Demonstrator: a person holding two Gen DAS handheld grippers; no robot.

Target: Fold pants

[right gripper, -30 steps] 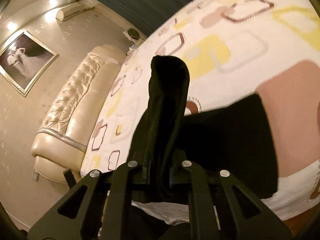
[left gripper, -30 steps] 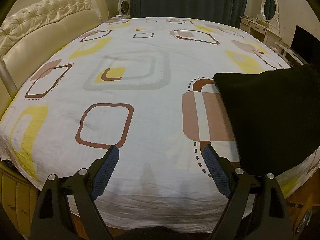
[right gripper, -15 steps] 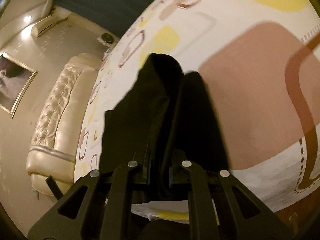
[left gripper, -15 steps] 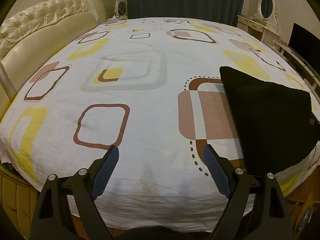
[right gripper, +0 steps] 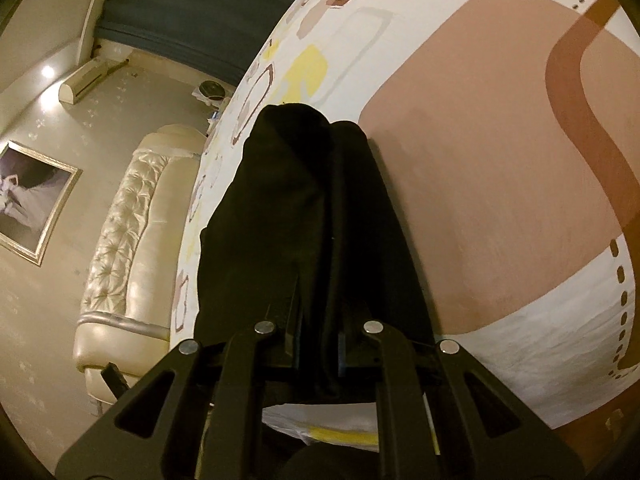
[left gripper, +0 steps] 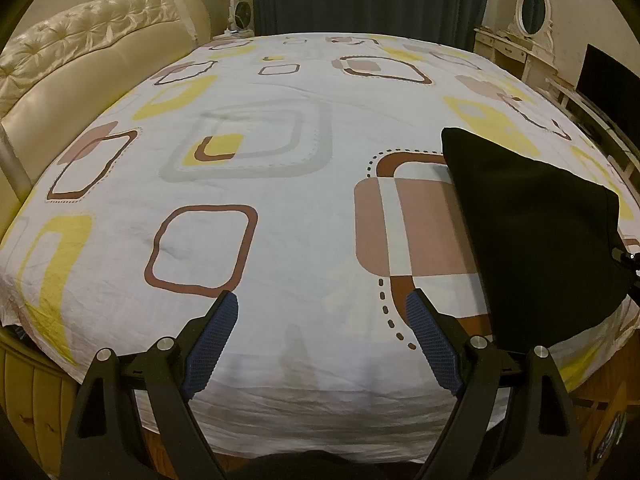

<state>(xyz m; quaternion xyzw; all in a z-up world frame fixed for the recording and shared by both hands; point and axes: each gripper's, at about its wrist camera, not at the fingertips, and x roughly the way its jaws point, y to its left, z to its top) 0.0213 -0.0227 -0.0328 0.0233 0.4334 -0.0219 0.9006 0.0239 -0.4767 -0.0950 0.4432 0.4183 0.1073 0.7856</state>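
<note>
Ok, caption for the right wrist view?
Right gripper shut on folded black pants, held over the patterned bedsheet.

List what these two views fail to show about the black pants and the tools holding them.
- Right tool pads: right wrist view, buried in the black pants; only the cloth pinched between them shows.
- Pants' far right part: left wrist view, cut off near the picture edge.
- Fold count and layers: both views, the fabric is too dark to tell.
- Left tool: open, holding nothing.

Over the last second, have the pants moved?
Yes. In the left wrist view, the pants have dropped lower and flatter onto the bed, held in the shut right gripper.
</note>
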